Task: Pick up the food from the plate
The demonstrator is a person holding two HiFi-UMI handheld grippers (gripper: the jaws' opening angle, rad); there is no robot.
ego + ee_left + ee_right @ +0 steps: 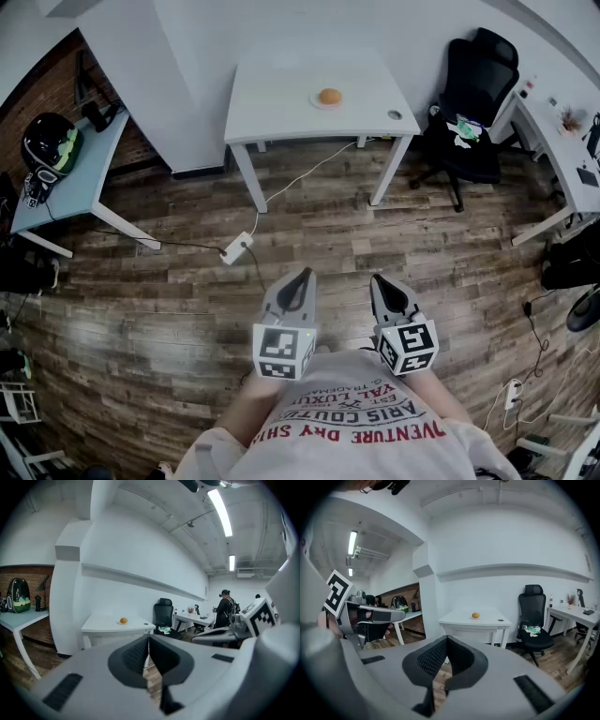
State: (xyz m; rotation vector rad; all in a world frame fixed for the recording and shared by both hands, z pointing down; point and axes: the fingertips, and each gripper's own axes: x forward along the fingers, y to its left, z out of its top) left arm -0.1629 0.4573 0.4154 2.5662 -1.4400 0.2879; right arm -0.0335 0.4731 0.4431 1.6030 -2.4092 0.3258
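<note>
The right gripper (pixel 447 638) has its jaws shut tight, with nothing between them. Far ahead, just above the jaw tips, a white table (pixel 457 619) holds a small plate (pixel 471 618) with round orange food (pixel 475 615). A black chair (pixel 533 620) stands off to the right, and the left gripper (pixel 370 615) is off to the left.

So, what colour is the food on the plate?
The food is orange, seen best in the head view.
</note>
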